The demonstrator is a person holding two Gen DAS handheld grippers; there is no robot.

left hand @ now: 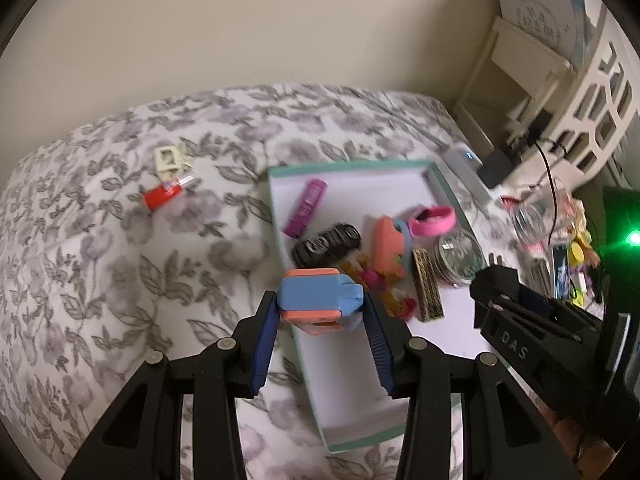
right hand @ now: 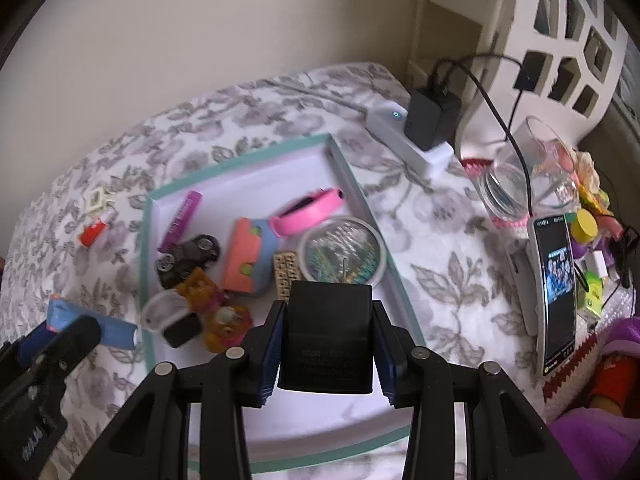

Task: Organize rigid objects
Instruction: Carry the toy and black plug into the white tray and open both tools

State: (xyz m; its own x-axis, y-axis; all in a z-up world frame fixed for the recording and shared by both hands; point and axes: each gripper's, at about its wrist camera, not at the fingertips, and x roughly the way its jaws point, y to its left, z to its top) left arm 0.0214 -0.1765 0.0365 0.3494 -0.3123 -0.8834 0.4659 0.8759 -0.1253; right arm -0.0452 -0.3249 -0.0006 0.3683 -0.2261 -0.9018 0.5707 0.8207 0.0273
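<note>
On the floral-print bed (left hand: 120,240) I see the shallow white cardboard tray with a teal rim (left hand: 352,168). My right claw (right hand: 328,344) grips a matte black plastic cube adapter (right hand: 330,336) over the tray's six o'clock end. My left claw (left hand: 320,312) clamps a blue-and-coral plastic toy block (left hand: 316,296) at the tray's nine o'clock rim.

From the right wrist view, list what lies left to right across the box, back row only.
Purple comb → black toy car → orange and blue toy → pink band → round tin.
</note>
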